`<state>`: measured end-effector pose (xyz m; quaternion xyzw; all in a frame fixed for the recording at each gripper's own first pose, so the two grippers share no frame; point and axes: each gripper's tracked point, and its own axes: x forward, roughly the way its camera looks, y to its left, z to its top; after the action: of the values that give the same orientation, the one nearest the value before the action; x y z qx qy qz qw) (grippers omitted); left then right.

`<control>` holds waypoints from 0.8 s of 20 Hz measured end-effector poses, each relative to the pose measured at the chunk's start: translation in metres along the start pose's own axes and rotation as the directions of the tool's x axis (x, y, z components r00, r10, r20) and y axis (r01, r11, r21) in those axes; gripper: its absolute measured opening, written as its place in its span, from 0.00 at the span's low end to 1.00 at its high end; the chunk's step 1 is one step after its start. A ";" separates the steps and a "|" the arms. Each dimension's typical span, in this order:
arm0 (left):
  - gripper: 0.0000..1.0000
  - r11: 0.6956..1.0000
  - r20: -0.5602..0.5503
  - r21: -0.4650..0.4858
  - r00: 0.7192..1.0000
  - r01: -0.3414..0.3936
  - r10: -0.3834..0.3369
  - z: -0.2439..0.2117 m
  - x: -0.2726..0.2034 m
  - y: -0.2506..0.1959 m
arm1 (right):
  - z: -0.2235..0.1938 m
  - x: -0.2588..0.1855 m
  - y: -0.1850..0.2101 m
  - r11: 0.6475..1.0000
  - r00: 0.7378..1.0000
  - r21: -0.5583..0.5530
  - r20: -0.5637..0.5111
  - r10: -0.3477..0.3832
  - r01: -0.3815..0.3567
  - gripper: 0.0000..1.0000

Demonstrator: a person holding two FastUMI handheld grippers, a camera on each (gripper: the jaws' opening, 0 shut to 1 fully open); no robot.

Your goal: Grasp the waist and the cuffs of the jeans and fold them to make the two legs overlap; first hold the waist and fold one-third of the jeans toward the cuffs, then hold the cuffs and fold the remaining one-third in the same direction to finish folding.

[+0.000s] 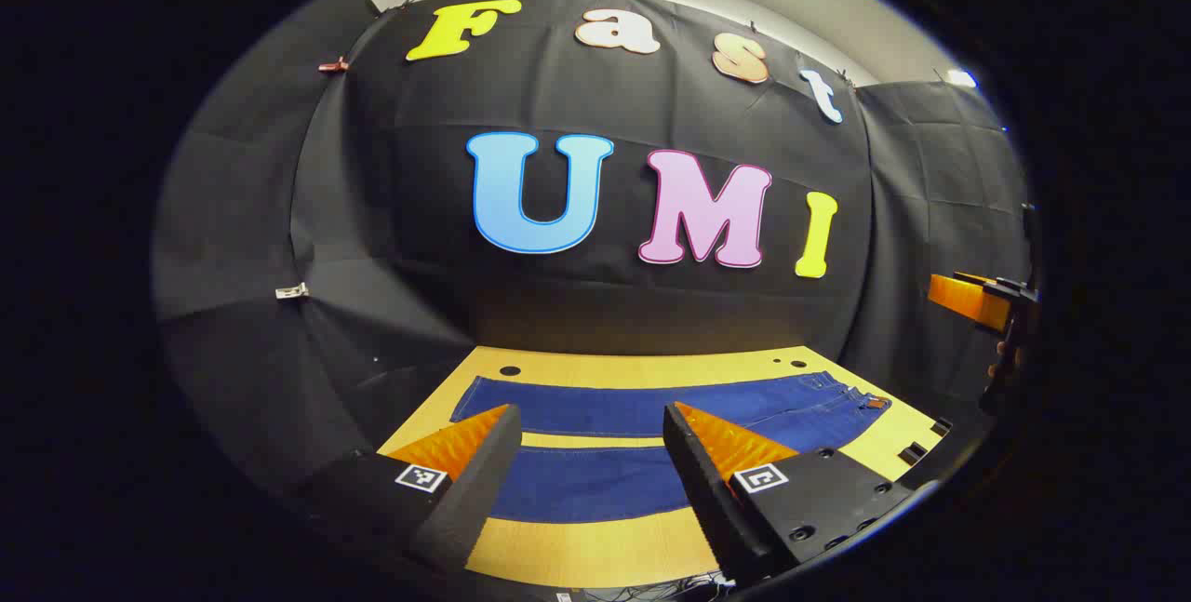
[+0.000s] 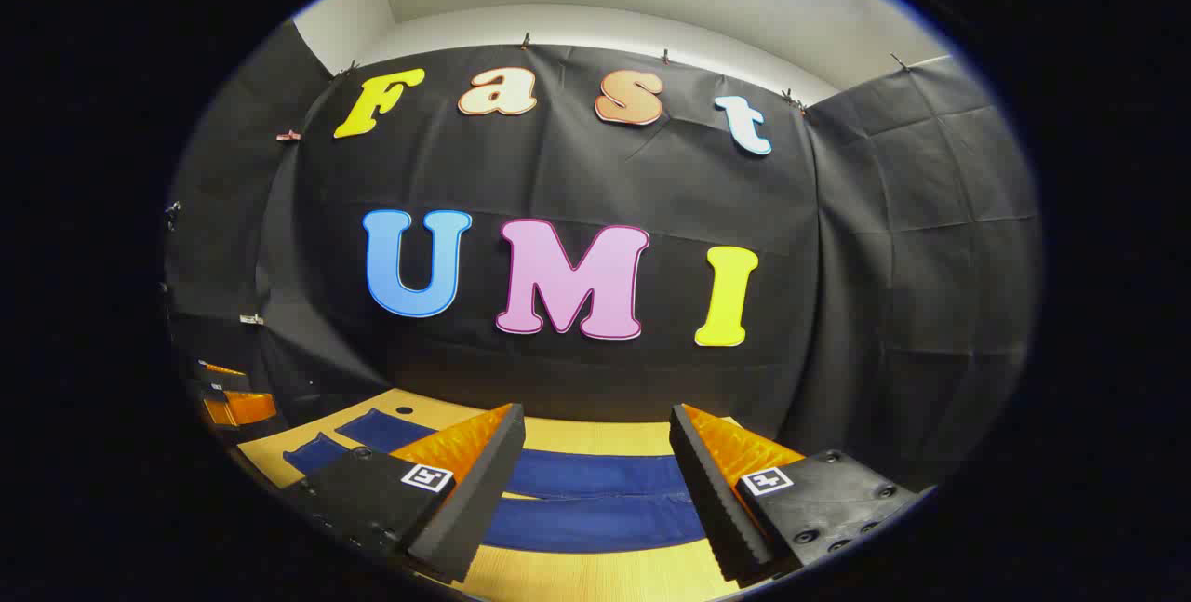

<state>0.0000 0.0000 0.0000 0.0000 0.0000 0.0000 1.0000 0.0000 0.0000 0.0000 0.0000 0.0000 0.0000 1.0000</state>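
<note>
Both grippers [image 1: 588, 430] [image 2: 595, 430] agape above jeans [image 1: 595, 481]

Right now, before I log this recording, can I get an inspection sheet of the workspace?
Surface: wooden table with round holes near its far edge.
Job's things: blue jeans lie flat and unfolded, legs side by side with a strip of table between them; waist end to the right in the left gripper view.
Clutter: nothing seen.
Grippers: left gripper open, above the jeans, holding nothing; right gripper open, holding nothing.
Cables: some wires below the table's near edge.
Surroundings: black cloth wall clipped up behind and beside the table; pale wall above.
</note>
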 end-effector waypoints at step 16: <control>0.96 0.999 0.023 0.041 1.000 0.015 -0.016 0.012 0.005 0.005 | -0.003 0.005 -0.006 1.000 1.000 -0.013 0.003 -0.025 0.025 0.95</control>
<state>0.0053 0.0048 0.0120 0.0206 -0.0117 -0.0079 0.9997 0.0054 -0.0059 -0.0029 -0.0065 -0.0017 -0.0124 0.9999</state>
